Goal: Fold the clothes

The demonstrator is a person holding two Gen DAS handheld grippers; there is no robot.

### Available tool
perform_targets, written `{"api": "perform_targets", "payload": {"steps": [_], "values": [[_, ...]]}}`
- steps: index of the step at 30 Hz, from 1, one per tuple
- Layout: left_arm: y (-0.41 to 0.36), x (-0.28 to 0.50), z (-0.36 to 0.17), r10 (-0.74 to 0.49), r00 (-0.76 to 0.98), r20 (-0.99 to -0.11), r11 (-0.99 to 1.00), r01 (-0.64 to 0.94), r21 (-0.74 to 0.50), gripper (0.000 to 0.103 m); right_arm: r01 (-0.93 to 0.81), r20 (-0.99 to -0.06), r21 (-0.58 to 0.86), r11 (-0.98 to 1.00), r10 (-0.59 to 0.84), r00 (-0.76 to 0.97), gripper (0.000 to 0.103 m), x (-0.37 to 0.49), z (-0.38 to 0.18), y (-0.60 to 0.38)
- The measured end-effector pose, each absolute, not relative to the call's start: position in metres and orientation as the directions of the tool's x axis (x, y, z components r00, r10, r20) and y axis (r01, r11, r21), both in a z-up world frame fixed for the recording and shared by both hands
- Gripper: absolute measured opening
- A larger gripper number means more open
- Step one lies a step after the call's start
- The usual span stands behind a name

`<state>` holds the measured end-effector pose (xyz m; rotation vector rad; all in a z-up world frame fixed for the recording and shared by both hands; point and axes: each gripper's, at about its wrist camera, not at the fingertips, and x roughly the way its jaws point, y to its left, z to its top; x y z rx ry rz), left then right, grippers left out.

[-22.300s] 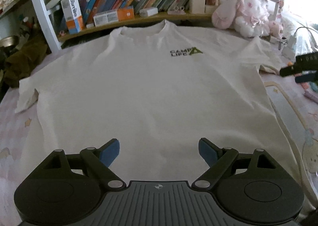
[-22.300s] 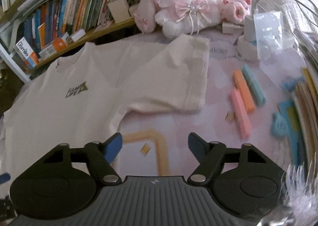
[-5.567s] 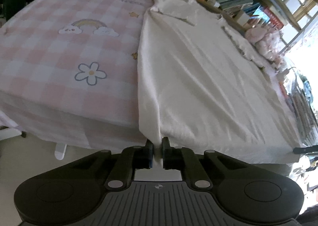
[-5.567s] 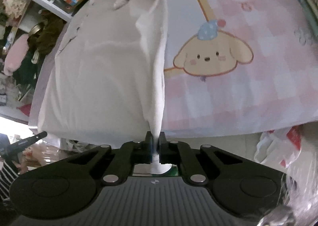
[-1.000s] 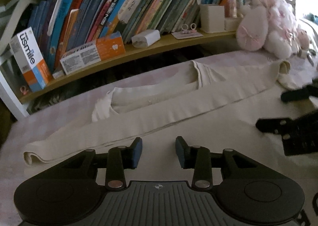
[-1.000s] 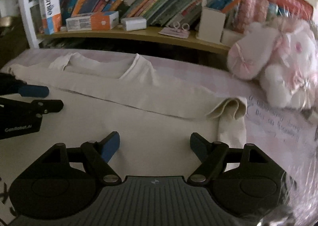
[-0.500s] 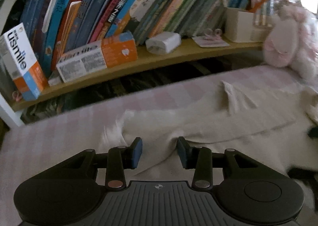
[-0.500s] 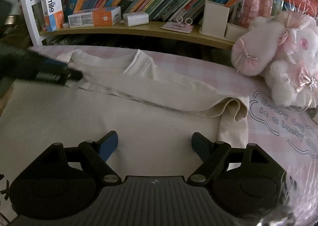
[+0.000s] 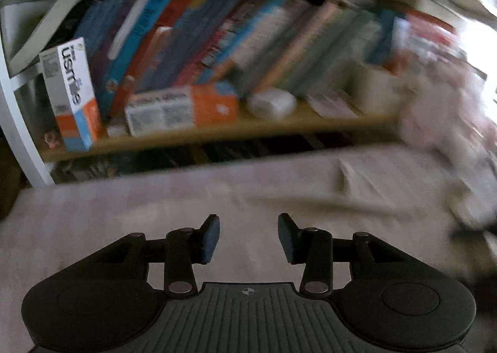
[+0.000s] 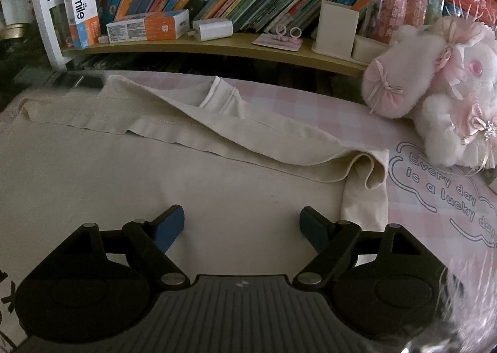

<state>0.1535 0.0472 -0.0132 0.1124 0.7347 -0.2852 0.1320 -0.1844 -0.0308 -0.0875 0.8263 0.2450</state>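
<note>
Shirt [image 10: 217, 185] lies doubled over on the table [image 10: 310, 110], hem near its collar; further folds seem left. Left claw [image 9: 248, 236] and right claw [image 10: 242, 225] both gape, gripping nothing.

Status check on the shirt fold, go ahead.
Left tongs open, empty. Right tongs open, empty, over the shirt. Shirt folded once, far edge bunched. Plush toy beside it, clear.

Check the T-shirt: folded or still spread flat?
Folded. In the right wrist view the T-shirt has its hem doubled up near the collar, a looped crease at the right end. Both claws are open, off it.
</note>
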Motion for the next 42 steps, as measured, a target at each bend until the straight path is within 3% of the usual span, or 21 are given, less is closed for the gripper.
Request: {"api": "perform_targets", "payload": {"steps": [10, 12, 15, 21, 22, 23, 25, 28, 42], "values": [[0.045, 0.076, -0.032, -0.193, 0.679, -0.708, 0.940, 0.336, 0.067, 0.046, -0.211, -0.719, 0.206, 0.955, 0.294, 0.629, 0.079, 0.155, -0.026, -0.201], [0.046, 0.071, -0.035, -0.189, 0.684, -0.705, 0.939, 0.336, 0.074, 0.046, -0.227, -0.719, 0.161, 0.961, 0.271, 0.640, 0.078, 0.160, -0.028, -0.195], [0.050, 0.070, -0.035, -0.206, 0.681, -0.703, 0.939, 0.339, 0.053, 0.046, -0.241, -0.723, 0.030, 0.970, 0.187, 0.665, 0.070, 0.172, -0.032, -0.184], [0.052, 0.068, -0.036, -0.221, 0.681, -0.698, 0.936, 0.350, 0.046, 0.047, -0.200, -0.700, -0.127, 0.971, 0.055, 0.712, 0.069, 0.217, -0.029, -0.180], [0.053, 0.068, -0.036, -0.223, 0.681, -0.697, 0.935, 0.352, 0.044, 0.047, -0.182, -0.687, -0.154, 0.971, 0.027, 0.726, 0.064, 0.226, -0.027, -0.181], [0.053, 0.068, -0.036, -0.225, 0.681, -0.697, 0.935, 0.353, 0.043, 0.047, -0.162, -0.672, -0.182, 0.970, -0.002, 0.741, 0.054, 0.236, -0.025, -0.181], [0.053, 0.068, -0.035, -0.224, 0.683, -0.695, 0.936, 0.350, 0.042, 0.047, -0.093, -0.622, -0.246, 0.965, -0.084, 0.778, 0.049, 0.248, -0.013, -0.185], [0.054, 0.068, -0.036, -0.229, 0.684, -0.692, 0.935, 0.352, 0.038, 0.047, -0.075, -0.586, -0.215, 0.974, -0.067, 0.807, 0.056, 0.240, 0.005, -0.195], [0.054, 0.066, -0.038, -0.244, 0.697, -0.674, 0.935, 0.353, 0.028, 0.053, -0.378, -0.660, -0.166, 0.911, 0.182, 0.729, 0.068, 0.157, -0.016, -0.131]]}}
